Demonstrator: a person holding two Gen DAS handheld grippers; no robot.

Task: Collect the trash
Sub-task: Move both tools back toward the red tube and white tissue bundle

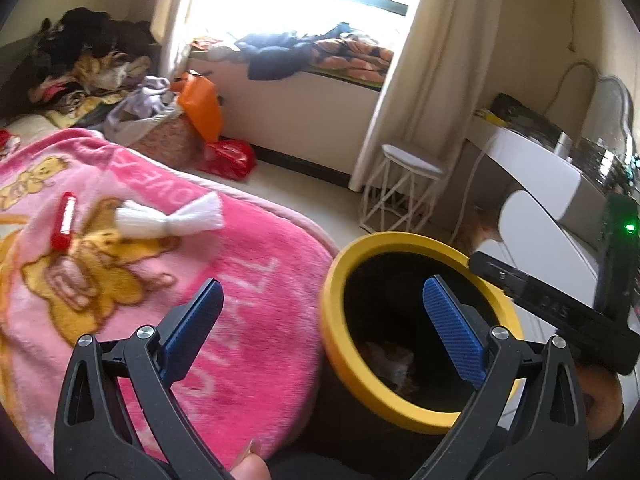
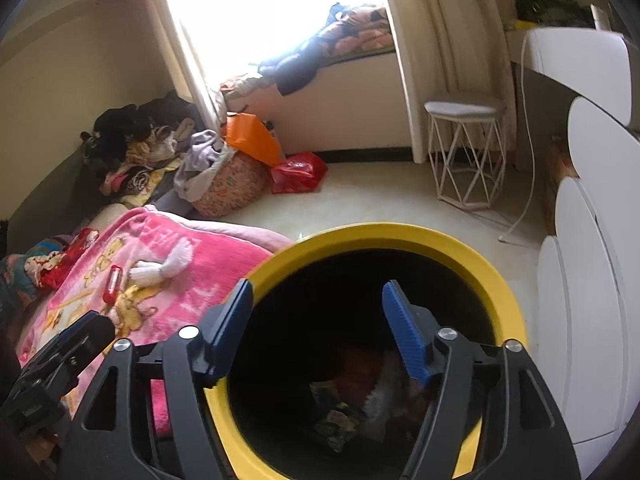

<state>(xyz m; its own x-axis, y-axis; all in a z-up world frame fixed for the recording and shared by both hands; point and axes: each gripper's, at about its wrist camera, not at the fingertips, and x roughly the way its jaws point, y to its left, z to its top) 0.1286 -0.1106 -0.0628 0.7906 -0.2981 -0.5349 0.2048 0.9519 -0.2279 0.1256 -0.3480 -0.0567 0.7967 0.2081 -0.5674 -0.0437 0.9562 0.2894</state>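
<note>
A black bin with a yellow rim (image 1: pixel 404 238) (image 2: pixel 400 230) stands on the floor beside the bed. Crumpled wrappers and scraps (image 2: pixel 360 400) lie at its bottom. On the pink bear blanket (image 1: pixel 256 280) (image 2: pixel 208 256) rest a twisted white wrapper (image 1: pixel 176 218) (image 2: pixel 168 266) and a small red packet (image 1: pixel 65 220) (image 2: pixel 113 284). My left gripper (image 1: pixel 322 300) is open and empty, one finger over the blanket, the other over the bin. My right gripper (image 2: pixel 318 300) hangs open over the bin's mouth with nothing between its pads. The right gripper's body (image 1: pixel 560 312) shows at the right in the left wrist view.
A white wire stool (image 1: pixel 404 184) (image 2: pixel 466 148) stands by the curtain. A patterned basket of clothes (image 2: pixel 228 184), an orange bag (image 1: pixel 200 104) and a red bag (image 2: pixel 298 172) sit on the floor near the window bench. A white dresser (image 2: pixel 592 280) lines the right side.
</note>
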